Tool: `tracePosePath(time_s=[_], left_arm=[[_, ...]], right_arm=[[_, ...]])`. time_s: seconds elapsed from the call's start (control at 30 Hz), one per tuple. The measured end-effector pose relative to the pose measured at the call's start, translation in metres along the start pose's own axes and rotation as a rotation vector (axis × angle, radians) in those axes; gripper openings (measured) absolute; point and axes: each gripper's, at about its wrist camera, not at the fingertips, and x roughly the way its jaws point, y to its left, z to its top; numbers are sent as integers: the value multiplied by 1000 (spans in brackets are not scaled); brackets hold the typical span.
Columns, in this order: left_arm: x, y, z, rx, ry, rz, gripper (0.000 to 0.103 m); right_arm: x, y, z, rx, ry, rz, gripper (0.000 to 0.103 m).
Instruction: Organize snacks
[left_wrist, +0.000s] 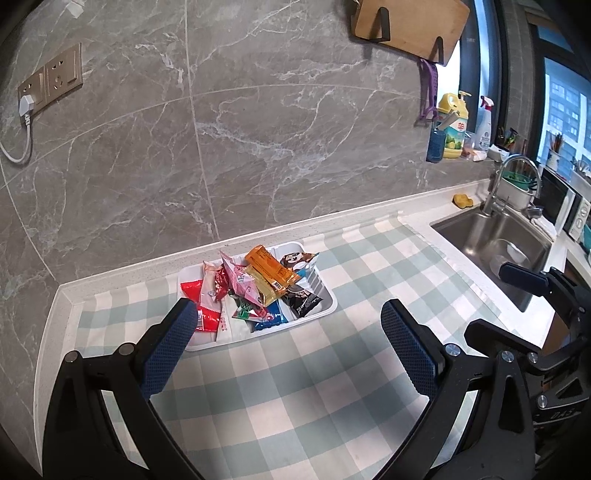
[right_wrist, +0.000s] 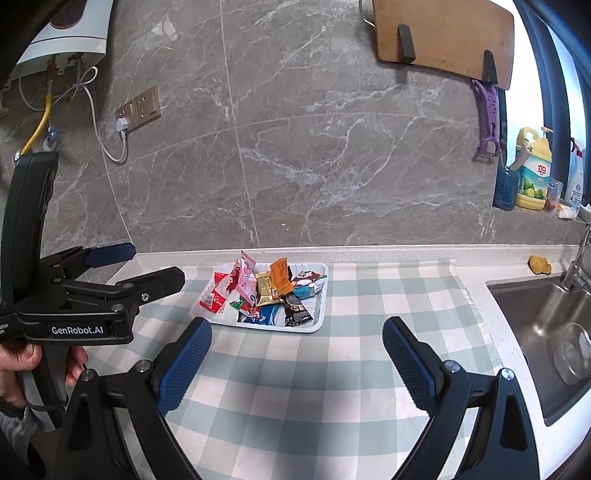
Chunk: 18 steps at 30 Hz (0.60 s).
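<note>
The grey marble wall (left_wrist: 258, 129) fills the upper frame, and the counter (right_wrist: 476, 273) under its checked cloth (right_wrist: 295, 387) spreads across the lower half. The sink (right_wrist: 535, 317) sits at the right edge. A white tray (left_wrist: 325, 291) at centre, close to the wall, holds my heaped snacks (left_wrist: 255, 288). My left hand-held gripper (left_wrist: 288, 339) and right hand-held gripper (right_wrist: 297, 354) both hang spread wide and empty, short of the tray

Snack packets (left_wrist: 255, 291) piled in tray (left_wrist: 330, 308) on tablecloth (left_wrist: 295, 387), sink (left_wrist: 491, 236) right
</note>
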Motion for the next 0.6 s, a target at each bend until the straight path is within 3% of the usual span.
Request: tracePosePath(time_s=[0.6], left_arm=[[-7,2,-7,-8,4,-4,101]], right_arm=[[-4,3,-2,-1,1,-1,96]])
